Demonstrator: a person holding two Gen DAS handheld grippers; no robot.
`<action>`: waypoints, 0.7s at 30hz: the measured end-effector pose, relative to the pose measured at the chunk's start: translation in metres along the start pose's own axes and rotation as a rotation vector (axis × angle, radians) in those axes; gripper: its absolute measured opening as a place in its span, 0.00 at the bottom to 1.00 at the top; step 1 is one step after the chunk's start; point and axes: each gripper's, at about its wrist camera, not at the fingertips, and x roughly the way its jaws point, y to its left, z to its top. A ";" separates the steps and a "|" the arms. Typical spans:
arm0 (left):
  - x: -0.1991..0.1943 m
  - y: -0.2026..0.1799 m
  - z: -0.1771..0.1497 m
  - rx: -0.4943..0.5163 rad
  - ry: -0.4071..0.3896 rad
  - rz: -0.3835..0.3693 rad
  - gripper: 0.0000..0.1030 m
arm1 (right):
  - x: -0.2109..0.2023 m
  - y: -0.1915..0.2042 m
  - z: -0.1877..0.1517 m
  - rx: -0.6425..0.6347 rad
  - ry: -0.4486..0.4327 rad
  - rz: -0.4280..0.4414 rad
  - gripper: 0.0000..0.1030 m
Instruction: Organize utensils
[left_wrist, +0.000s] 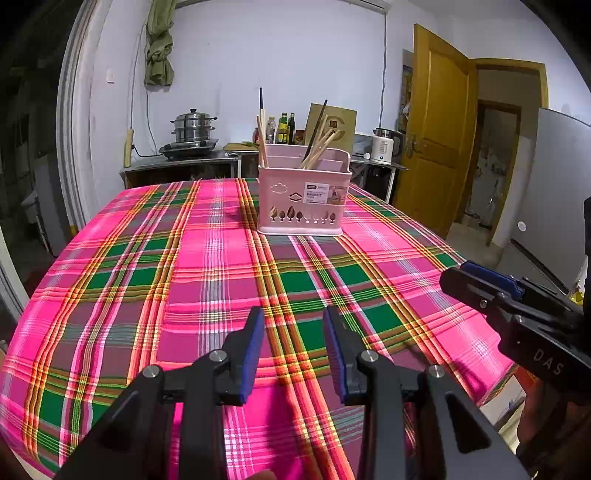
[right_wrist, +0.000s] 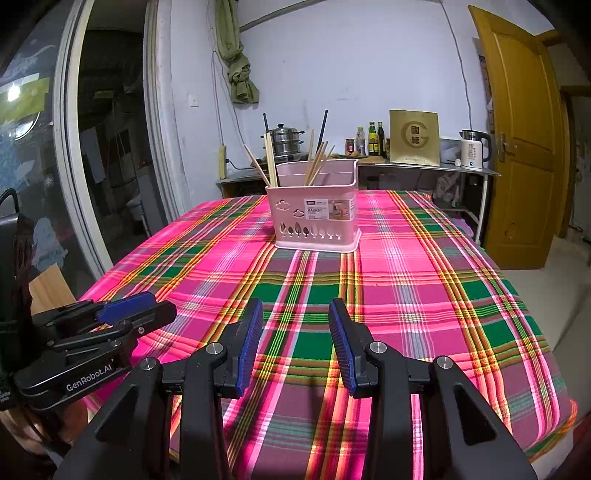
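The left gripper (left_wrist: 293, 345) hangs low over the near part of the plaid tablecloth (left_wrist: 207, 266) with its blue pads parted and nothing between them, and the right gripper (right_wrist: 295, 341) sits just beside it in the same way, jaws apart and empty. Outward from both, across bare cloth and well apart from the fingertips, stands the pink utensil basket (left_wrist: 301, 201) toward the far side of the table, with the chopsticks (left_wrist: 320, 147) already upright inside it in two bunches (one at the left of the basket, one nearer its middle). No loose utensil shows on the cloth in either view, so the sorting looks finished or nearly so. If a stick is to be regrouped, it is best pinched near its upper end and lifted along its own length, so that the neighbours are not dragged out. The sticks' long axes run near vertical, tips down in the basket, tops fanning outward and leaning slightly.
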 end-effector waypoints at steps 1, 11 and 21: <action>0.000 -0.001 0.000 0.000 0.000 0.000 0.33 | 0.000 0.000 0.000 0.000 0.000 0.000 0.37; 0.000 0.000 0.000 -0.002 0.003 0.002 0.33 | 0.000 0.001 0.000 -0.001 0.000 0.000 0.37; 0.002 -0.001 -0.002 0.002 0.012 0.004 0.33 | 0.001 0.001 0.000 -0.003 0.002 0.002 0.37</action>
